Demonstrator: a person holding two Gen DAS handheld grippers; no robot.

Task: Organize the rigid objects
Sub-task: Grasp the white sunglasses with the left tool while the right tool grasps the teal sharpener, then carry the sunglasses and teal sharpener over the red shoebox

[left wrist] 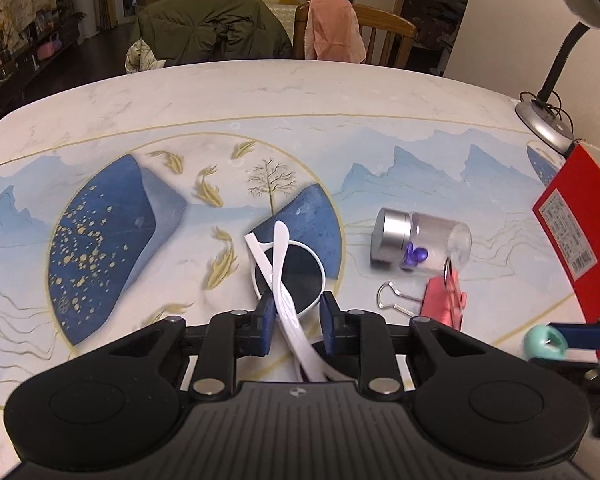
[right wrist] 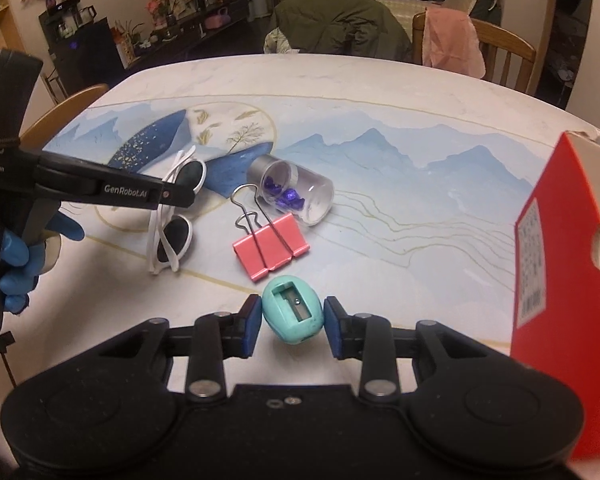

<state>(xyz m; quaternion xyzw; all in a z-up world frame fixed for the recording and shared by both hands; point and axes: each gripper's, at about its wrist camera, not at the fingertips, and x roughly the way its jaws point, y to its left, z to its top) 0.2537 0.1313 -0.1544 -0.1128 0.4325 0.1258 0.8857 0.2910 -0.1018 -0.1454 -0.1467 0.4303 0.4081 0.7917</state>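
The right gripper [right wrist: 293, 322] clamped a teal pencil sharpener [right wrist: 293, 316] above the table [right wrist: 380, 92]. The left gripper [left wrist: 299, 322] gripped white sunglasses [left wrist: 288, 276]. A pink binder clip [right wrist: 271, 249] and a clear jar [right wrist: 296, 193] lay near a red box [right wrist: 556, 280]

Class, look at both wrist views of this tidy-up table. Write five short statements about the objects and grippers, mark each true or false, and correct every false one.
1. The right gripper holds a teal pencil sharpener. True.
2. The clear vial stands upright. False: it lies on its side, silver cap away from the red box.
3. The left gripper is closed on the white sunglasses. True.
4. The binder clip is blue. False: it is pink, with wire handles.
5. The vial is empty. False: it holds small purple pieces.
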